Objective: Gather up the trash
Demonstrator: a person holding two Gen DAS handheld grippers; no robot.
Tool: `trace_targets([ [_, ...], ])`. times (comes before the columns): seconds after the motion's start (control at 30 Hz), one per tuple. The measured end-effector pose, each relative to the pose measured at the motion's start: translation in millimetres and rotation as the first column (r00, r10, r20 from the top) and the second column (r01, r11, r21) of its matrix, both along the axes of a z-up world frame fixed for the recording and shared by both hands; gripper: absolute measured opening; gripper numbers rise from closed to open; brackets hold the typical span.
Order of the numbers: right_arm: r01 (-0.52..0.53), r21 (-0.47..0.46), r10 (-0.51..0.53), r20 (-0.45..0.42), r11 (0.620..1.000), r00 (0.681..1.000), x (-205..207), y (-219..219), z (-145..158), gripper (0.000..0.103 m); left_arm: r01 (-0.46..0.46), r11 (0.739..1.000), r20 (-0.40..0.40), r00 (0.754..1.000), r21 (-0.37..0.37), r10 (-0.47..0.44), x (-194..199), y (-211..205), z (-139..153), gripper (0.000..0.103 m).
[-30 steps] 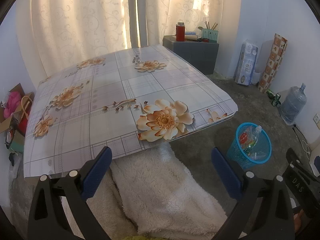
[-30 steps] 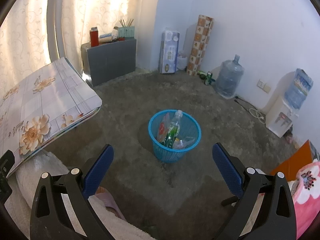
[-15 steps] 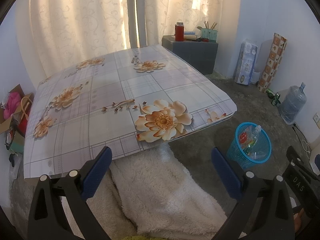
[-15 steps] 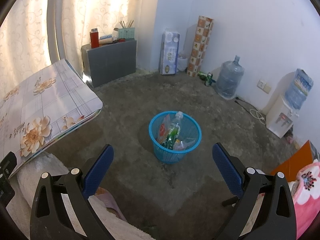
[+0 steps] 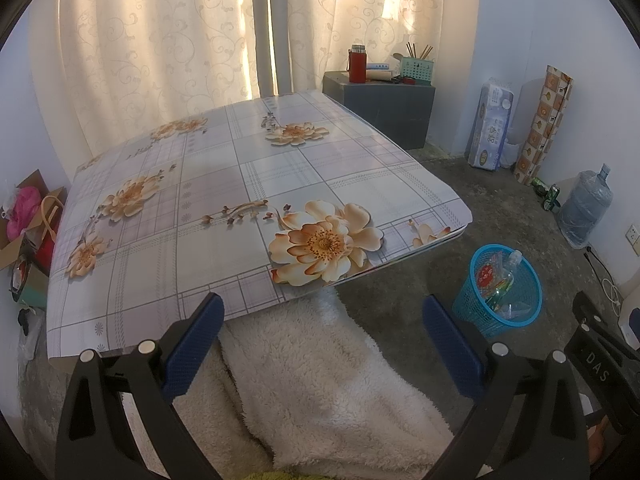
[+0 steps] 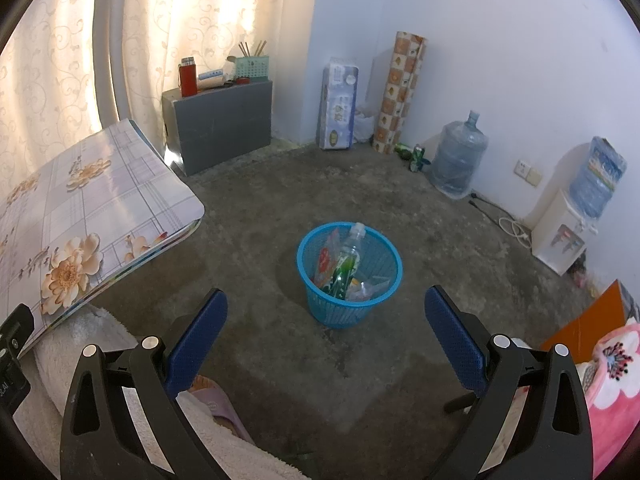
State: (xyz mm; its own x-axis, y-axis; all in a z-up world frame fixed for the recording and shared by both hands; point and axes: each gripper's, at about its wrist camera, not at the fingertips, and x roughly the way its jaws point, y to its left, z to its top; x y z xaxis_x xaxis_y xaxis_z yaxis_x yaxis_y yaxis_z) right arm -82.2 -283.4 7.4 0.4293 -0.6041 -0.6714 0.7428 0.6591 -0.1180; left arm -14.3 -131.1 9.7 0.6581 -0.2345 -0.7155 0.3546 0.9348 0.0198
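Observation:
A blue mesh trash basket stands on the concrete floor and holds a clear plastic bottle and several wrappers. It also shows at the right of the left wrist view. My right gripper is open and empty, held above the floor just in front of the basket. My left gripper is open and empty, near the front edge of a low table with a floral cloth. The tabletop bears nothing.
A white fleece blanket lies under the table's front edge. A grey cabinet with a red flask stands at the back wall. A water jug, a paper pack, a patterned roll and a dispenser line the right wall.
Both grippers drifted very slightly; the views shifted a little. Nothing was taken hold of or let go.

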Motion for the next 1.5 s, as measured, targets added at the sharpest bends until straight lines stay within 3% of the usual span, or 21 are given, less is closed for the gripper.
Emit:
trace_targets([
  [1.5, 0.006, -0.004, -0.006, 0.0, 1.0, 1.0, -1.2, -0.8, 1.6, 0.095, 0.004, 1.0, -0.003, 1.0, -0.001, -0.004, 0.6, -0.5, 0.0, 0.097],
])
